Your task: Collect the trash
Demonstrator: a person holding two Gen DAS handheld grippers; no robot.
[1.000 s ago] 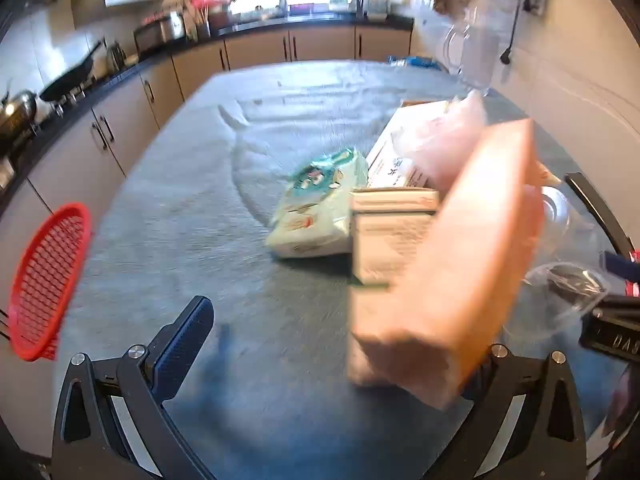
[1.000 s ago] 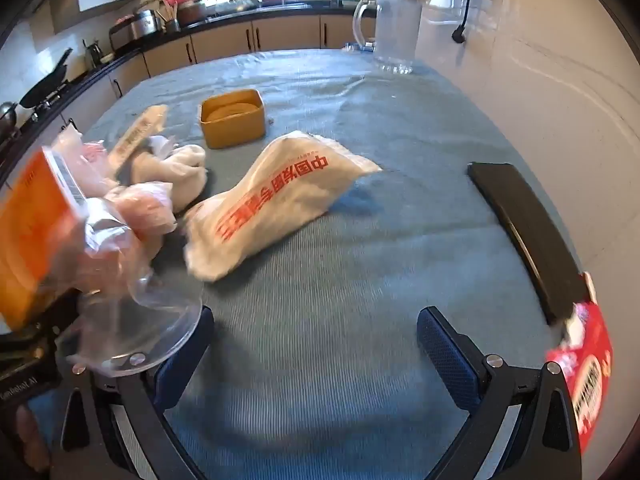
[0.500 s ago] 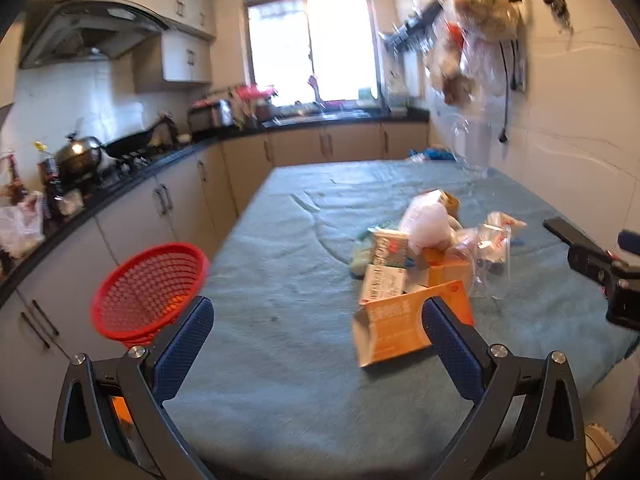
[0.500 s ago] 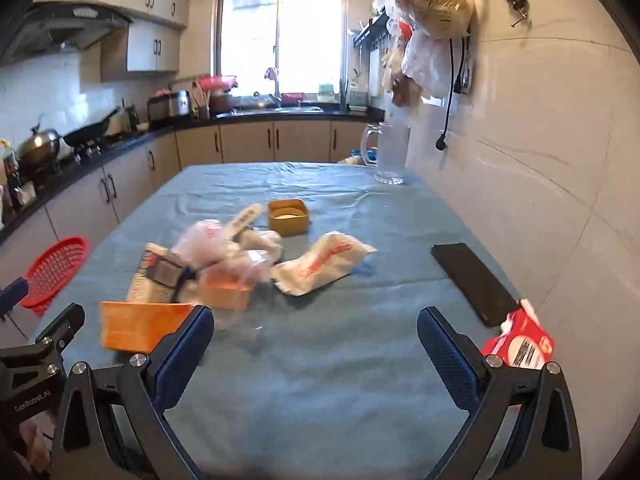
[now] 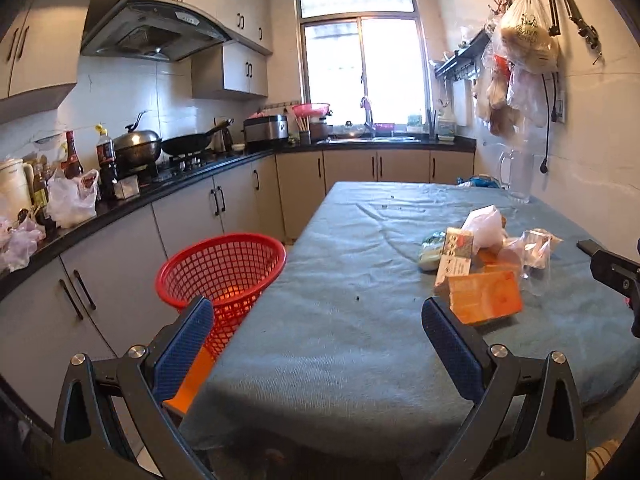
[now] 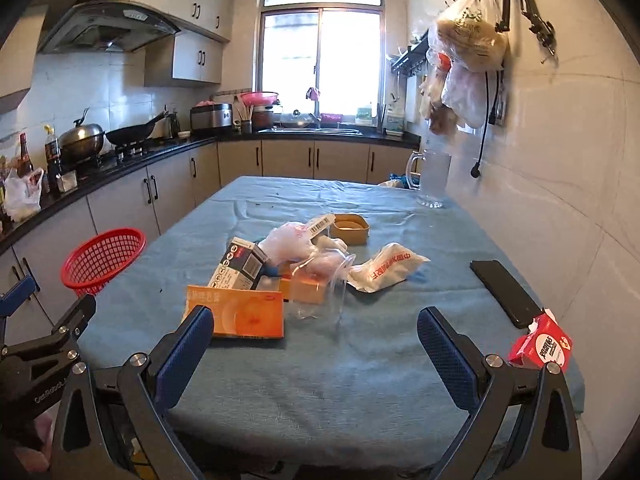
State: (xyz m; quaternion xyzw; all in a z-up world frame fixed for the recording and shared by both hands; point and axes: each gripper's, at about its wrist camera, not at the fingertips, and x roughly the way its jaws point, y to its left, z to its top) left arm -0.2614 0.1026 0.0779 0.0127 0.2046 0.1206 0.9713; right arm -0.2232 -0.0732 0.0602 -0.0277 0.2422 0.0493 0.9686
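A pile of trash lies mid-table: an orange box [image 6: 236, 316], a clear plastic cup [image 6: 320, 292], a dark-and-white carton [image 6: 238, 266], a pink plastic bag [image 6: 290, 242] and a white printed pouch [image 6: 384, 266]. The orange box [image 5: 484, 298] also shows in the left wrist view. A red mesh basket [image 5: 222, 272] stands beside the table's left edge. My left gripper [image 5: 318, 344] is open and empty near the table's front left. My right gripper [image 6: 314, 350] is open and empty above the front edge, short of the pile.
The table has a blue cloth [image 6: 320, 380]. A black phone [image 6: 506, 292] and a red tissue pack [image 6: 540, 344] lie at its right edge. A yellow tub [image 6: 350, 228] and a glass jug [image 6: 432, 178] stand further back. Kitchen counters [image 5: 120, 200] run along the left.
Both grippers have pulled back and up from the pile. The orange box, seen close in front of the left gripper a second ago, now lies on the table.
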